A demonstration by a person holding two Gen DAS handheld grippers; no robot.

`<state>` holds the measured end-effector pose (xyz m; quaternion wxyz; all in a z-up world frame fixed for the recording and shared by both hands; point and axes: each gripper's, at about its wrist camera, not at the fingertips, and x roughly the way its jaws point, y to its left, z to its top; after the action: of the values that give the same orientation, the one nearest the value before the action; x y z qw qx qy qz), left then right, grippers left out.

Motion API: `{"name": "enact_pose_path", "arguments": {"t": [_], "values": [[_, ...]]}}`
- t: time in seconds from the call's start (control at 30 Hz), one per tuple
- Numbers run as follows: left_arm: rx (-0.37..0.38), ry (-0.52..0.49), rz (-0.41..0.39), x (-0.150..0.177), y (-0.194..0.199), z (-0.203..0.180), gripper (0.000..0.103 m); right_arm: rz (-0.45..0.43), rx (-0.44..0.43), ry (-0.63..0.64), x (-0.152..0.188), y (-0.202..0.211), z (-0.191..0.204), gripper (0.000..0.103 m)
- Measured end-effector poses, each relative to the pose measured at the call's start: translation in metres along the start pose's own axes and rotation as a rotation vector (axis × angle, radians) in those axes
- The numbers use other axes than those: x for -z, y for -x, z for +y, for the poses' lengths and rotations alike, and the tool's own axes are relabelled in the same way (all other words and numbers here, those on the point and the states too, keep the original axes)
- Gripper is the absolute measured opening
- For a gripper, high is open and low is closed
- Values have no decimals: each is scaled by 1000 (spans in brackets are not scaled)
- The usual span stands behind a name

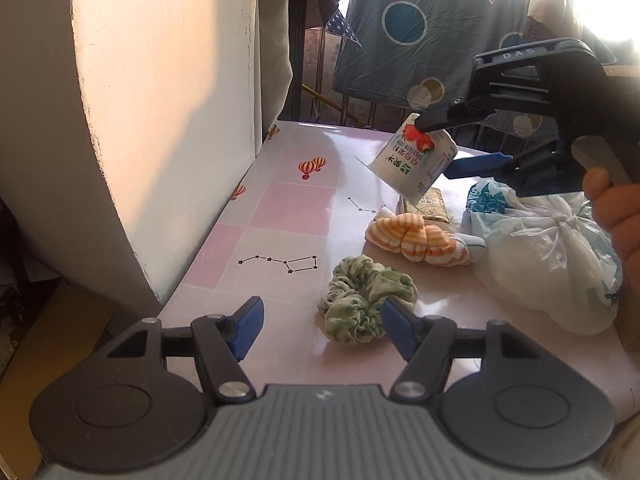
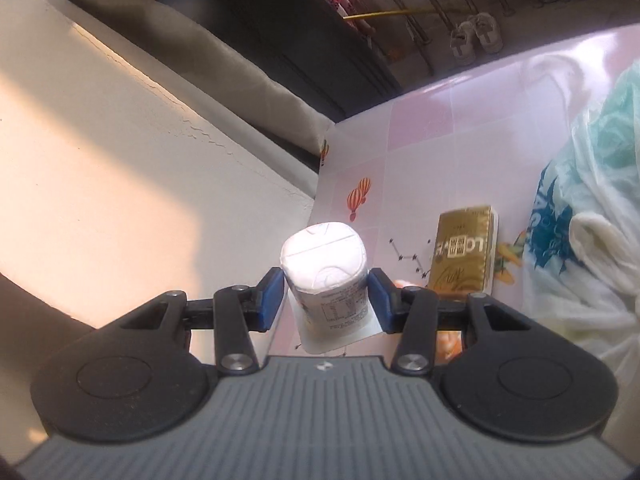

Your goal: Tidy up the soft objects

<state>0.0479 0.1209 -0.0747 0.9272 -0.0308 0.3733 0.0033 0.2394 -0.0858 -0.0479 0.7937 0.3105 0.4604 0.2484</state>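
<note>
My right gripper (image 2: 326,294) is shut on a white yogurt cup (image 2: 325,268) with a strawberry label and holds it tilted in the air above the table; it also shows in the left wrist view (image 1: 414,158). My left gripper (image 1: 322,326) is open and empty, low over the table, with a green-and-white scrunchie (image 1: 366,298) just ahead by its right finger. Orange-striped socks (image 1: 416,240) lie knotted behind the scrunchie. A gold tissue pack (image 2: 464,254) lies flat beyond the cup.
A tied white plastic bag (image 1: 548,256) sits at the right of the pink-tiled table (image 1: 280,208). A cream wall (image 1: 168,120) borders the table's left side. A blue patterned sheet (image 1: 424,28) hangs behind the far edge.
</note>
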Motion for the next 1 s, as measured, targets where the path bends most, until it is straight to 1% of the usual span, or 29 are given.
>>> {"name": "enact_pose_path", "arguments": {"t": [0.07,0.17,0.27,0.33,0.4,0.47,0.5,0.57,0.63,0.7,0.77,0.8,0.83,0.87,1.0], "values": [[-6,-8,2,4,5,2,67,63,-45,-70,13,9,-9,45],[-14,-17,24,14,11,6,67,141,-36,-121,45,23,-20,45],[-15,-22,51,24,14,8,67,193,-46,-214,78,33,-40,45],[-3,-22,70,28,14,6,67,200,-52,-282,98,38,-56,45],[7,-26,77,30,13,2,67,192,-33,-341,115,41,-73,46],[22,-39,71,31,16,-3,67,161,-43,-400,124,46,-88,46],[28,-47,67,31,16,-6,67,141,-28,-405,126,50,-92,46],[41,-53,66,31,16,-11,67,102,40,-364,127,62,-92,48],[56,-56,70,30,13,-16,67,69,78,-320,126,74,-89,51],[60,-60,76,31,12,-22,66,42,101,-269,125,84,-83,57],[58,-65,82,31,9,-24,66,27,114,-203,123,88,-72,69],[54,-66,87,32,8,-25,66,26,123,-160,119,87,-65,73],[48,-66,93,32,7,-26,66,33,128,-117,118,83,-58,78],[42,-66,98,32,6,-25,66,45,135,-74,114,76,-51,81],[16,-69,118,33,5,-21,66,98,177,84,113,49,-27,85]]}}
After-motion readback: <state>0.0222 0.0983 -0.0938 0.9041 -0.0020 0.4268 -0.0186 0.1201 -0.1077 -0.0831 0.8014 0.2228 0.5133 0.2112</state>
